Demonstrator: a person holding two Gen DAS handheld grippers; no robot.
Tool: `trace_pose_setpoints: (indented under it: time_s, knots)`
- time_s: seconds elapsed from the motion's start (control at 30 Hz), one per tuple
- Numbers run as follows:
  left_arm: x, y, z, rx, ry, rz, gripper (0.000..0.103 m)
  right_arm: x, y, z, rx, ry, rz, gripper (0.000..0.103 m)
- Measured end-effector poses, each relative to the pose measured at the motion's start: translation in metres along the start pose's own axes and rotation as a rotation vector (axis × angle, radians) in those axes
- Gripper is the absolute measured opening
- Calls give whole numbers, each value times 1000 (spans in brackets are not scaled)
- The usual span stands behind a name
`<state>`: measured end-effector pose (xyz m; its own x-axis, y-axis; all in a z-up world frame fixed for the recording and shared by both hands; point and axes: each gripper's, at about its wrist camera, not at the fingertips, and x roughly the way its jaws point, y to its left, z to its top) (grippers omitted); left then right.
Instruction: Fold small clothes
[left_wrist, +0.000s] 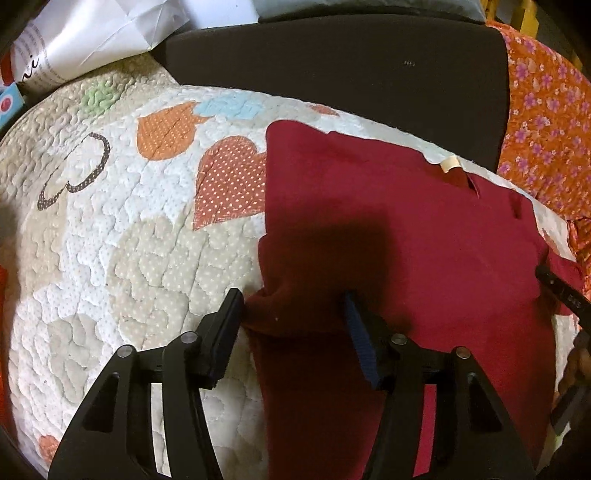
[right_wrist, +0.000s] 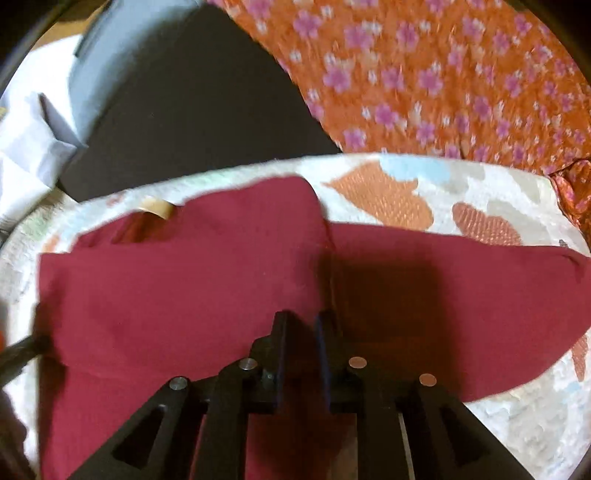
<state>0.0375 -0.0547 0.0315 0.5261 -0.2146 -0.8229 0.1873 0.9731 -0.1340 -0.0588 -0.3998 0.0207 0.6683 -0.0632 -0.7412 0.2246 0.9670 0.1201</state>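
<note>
Red garment (left_wrist: 406, 229) on quilt (left_wrist: 110, 240). Left tool (left_wrist: 291, 306) spread wide astride its left edge; right tool (right_wrist: 301, 325) pinching cloth. Close left fully, then lift both evenly.

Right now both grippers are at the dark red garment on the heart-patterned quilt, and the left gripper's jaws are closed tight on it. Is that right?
Not quite. The left wrist view shows the left gripper with its jaws spread wide, straddling the dark red garment's edge. The rest holds: both are at it, on the heart-patterned quilt, and the right gripper is the closed one.
</note>
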Motion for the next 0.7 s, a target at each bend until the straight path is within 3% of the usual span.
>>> trace_pose_setpoints:
  time_s: [0.13, 0.33, 0.47, 0.57, 0.7]
  knots:
    - [-3, 2, 0, -22, -14, -21, 57, -20, -12, 0, 54, -25, 24, 15]
    - [-18, 3, 5, -44, -60, -56, 57, -41, -36, -2, 110, -77, -22, 31]
    - [-16, 4, 6, -64, -43, -61, 57, -47, -73, -10, 211, -83, -71, 33]
    - [-15, 3, 6, -86, -25, -87, 57, -58, -107, -24, 271, -91, -123, 43]
    - [-21, -4, 5, -56, -57, -90, 57, -59, -151, -37, 334, -41, -163, 43]
